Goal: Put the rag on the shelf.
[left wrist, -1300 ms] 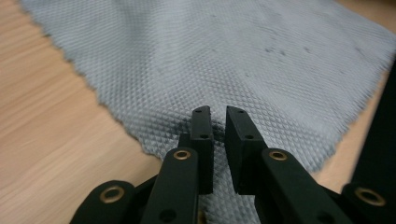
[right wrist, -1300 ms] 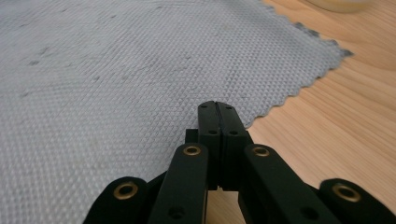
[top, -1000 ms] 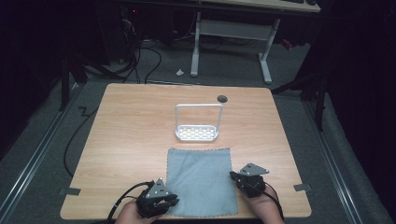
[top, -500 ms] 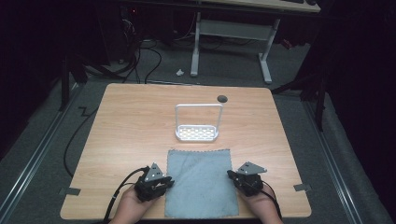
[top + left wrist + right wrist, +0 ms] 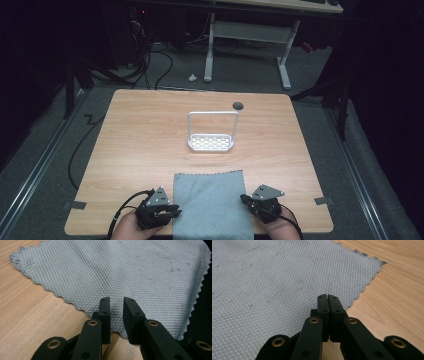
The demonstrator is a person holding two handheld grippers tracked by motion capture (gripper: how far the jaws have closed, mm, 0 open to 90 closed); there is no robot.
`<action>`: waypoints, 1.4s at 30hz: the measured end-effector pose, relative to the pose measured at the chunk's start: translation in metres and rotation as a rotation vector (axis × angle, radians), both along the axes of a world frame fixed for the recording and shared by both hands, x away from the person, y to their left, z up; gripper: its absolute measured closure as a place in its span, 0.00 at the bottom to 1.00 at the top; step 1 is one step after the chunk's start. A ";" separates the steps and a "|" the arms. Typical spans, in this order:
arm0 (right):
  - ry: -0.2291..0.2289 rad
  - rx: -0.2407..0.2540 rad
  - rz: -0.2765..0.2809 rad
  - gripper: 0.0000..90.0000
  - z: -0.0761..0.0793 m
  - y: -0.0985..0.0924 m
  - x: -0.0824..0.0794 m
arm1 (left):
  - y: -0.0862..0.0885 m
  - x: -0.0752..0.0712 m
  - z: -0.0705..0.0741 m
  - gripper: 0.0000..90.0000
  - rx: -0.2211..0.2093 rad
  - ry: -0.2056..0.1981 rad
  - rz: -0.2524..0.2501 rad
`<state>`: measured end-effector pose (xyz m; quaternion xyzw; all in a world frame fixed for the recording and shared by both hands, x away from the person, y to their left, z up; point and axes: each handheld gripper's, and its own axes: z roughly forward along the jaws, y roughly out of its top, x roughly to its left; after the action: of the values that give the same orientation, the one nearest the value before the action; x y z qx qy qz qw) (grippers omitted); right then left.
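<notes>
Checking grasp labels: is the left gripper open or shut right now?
Open. In the left gripper view, the left gripper shows a clear gap between its two black jaws, poised over the near edge of the grey waffle-weave cloth, nothing pinched.

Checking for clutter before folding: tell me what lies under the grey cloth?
The grey cloth lies flat on the wooden table; no bulge shows, though whatever it covers is hidden.
</notes>
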<state>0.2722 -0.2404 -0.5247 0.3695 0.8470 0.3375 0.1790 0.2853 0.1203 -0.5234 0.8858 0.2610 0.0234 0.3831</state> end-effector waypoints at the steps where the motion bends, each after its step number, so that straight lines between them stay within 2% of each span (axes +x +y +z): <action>1: -0.005 0.001 -0.001 0.99 0.001 -0.001 0.000 | 0.001 0.003 0.001 0.84 -0.014 -0.034 0.023; 2: -0.015 0.007 -0.002 0.98 0.001 -0.001 0.000 | 0.003 0.006 0.002 0.84 -0.024 -0.057 0.049; 3: -0.015 0.007 -0.002 0.98 0.001 -0.001 0.000 | 0.003 0.006 0.002 0.82 -0.024 -0.057 0.049; 4: -0.035 0.020 -0.017 0.98 0.004 -0.003 0.001 | 0.005 0.009 0.003 0.78 -0.040 -0.077 0.088; 5: -0.043 0.030 -0.024 0.97 0.004 -0.004 0.002 | 0.011 0.017 0.004 0.75 -0.075 -0.099 0.171; 6: -0.043 0.030 -0.024 0.97 0.004 -0.004 0.002 | 0.011 0.017 0.004 0.74 -0.075 -0.099 0.171; 9: -0.066 0.033 -0.025 0.96 0.005 -0.005 0.004 | 0.015 0.032 0.002 0.72 -0.101 -0.099 0.257; 11: -0.067 0.031 -0.021 0.95 0.005 -0.004 0.004 | 0.014 0.047 -0.002 0.70 -0.116 -0.080 0.326; 15: -0.066 0.029 -0.002 0.94 0.005 -0.003 0.003 | 0.007 0.059 -0.006 0.67 -0.084 -0.095 0.350; 16: -0.068 0.028 0.002 0.94 0.005 -0.003 0.003 | 0.002 0.067 -0.010 0.67 -0.084 -0.081 0.369; 17: -0.068 0.030 0.000 0.94 0.005 -0.003 0.003 | 0.000 0.070 -0.011 0.67 -0.079 -0.072 0.372; 21: -0.070 0.036 0.000 0.93 0.005 -0.003 0.003 | -0.005 0.073 -0.010 0.70 -0.066 -0.077 0.363; 26: -0.071 0.038 -0.003 0.91 0.004 -0.004 0.005 | -0.006 0.071 -0.011 0.85 -0.063 -0.088 0.376; 27: -0.072 0.043 -0.006 0.89 0.004 -0.005 0.006 | -0.007 0.070 -0.011 0.85 -0.058 -0.091 0.370; 30: -0.067 0.059 -0.028 0.84 0.002 -0.005 0.009 | -0.009 0.069 -0.011 0.93 -0.040 -0.111 0.354; 31: -0.059 0.070 -0.056 0.81 0.001 -0.005 0.011 | -0.009 0.069 -0.011 0.94 -0.037 -0.114 0.352; 35: -0.058 0.075 -0.096 0.77 0.000 -0.002 0.016 | -0.009 0.069 -0.011 0.96 -0.031 -0.119 0.347; 38: -0.039 0.112 -0.148 0.74 0.001 0.002 0.022 | -0.008 0.070 -0.011 0.97 -0.039 -0.108 0.348; 42: -0.047 0.079 -0.190 0.70 0.007 0.007 0.038 | -0.008 0.071 -0.011 0.97 -0.048 -0.098 0.346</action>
<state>0.3098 -0.2336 -0.5173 0.4470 0.7898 0.3608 0.2151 0.3559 0.1122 -0.5348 0.8159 0.3911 0.1257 0.4068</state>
